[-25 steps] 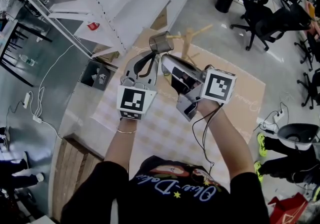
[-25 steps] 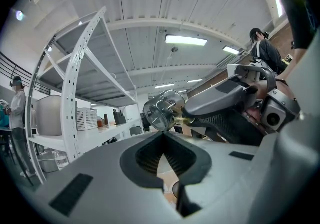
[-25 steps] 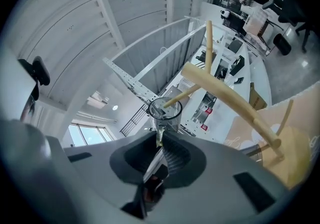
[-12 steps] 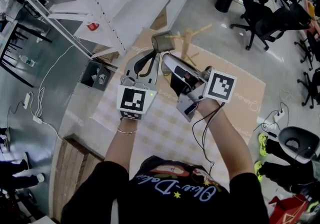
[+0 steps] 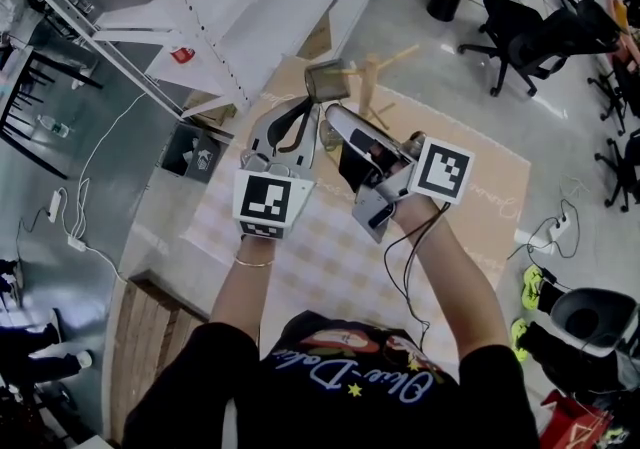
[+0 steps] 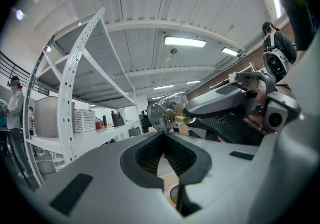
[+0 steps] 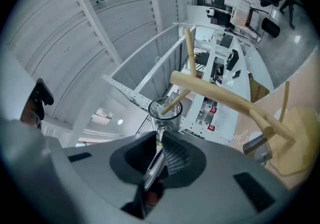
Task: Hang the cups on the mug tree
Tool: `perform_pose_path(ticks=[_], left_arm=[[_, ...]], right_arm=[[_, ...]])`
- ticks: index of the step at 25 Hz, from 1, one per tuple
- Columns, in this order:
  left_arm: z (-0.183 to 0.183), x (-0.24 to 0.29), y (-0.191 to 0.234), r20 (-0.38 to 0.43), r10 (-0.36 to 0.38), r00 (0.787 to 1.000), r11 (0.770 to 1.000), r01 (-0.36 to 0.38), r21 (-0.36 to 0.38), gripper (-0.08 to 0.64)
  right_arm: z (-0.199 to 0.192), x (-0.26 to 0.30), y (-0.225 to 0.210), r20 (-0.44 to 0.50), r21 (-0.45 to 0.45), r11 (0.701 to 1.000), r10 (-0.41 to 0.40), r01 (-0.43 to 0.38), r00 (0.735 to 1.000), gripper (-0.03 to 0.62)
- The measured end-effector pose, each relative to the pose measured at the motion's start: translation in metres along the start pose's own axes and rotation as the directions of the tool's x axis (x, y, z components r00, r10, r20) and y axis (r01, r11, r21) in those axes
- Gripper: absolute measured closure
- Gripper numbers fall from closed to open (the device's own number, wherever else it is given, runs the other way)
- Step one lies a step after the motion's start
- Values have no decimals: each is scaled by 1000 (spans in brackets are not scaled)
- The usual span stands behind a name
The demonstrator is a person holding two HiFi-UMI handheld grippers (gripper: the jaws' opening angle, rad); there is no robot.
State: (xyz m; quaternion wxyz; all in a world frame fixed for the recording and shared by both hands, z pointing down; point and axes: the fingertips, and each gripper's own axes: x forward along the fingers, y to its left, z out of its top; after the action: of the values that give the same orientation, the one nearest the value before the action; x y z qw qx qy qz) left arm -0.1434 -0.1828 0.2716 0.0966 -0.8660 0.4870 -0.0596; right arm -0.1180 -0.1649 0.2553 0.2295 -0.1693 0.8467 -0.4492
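The person's two bare forearms [image 5: 250, 287] are seen nearest, stretched out over a pale checked cloth [image 5: 320, 247] spread on a brown tabletop [image 5: 495, 202].

The left gripper [image 6: 163, 133] is held level, to the left of the right one. Its dark ribbed pads are pressed together at the tips and nothing is caught between them.

The right gripper [image 7: 158, 137] is raised slightly and angled to the far left, across the front of the left gripper's tips. Its jaws are closed on the near end of a clear glass cup [image 5: 326, 83], which is pinched by a narrow glass part there. The cup is carried in the air, clear of the cloth, with its open rim turned away from the gripper.

Just beyond the cup, and to its right, stands the pale wooden mug tree [image 5: 373, 87], an upright post with slanting pegs. In the right gripper view the tip of one peg is seen within the outline of the cup's rim. Whether it is inside the cup or only seen through the glass cannot be told.

Farther off, a white metal shelving rack [image 5: 150, 47] stands at the far left, and black office chairs [image 5: 520, 27] at the far right on the grey floor.
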Motion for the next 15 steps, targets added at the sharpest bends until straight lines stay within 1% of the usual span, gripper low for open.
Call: perform_pose_path(ticks=[15], left_arm=[[4,3,-4,-3,-14,1000,1000,14,14,552]], right_arm=[[5,-6,-1,56,80,996,34,-38,998,551]])
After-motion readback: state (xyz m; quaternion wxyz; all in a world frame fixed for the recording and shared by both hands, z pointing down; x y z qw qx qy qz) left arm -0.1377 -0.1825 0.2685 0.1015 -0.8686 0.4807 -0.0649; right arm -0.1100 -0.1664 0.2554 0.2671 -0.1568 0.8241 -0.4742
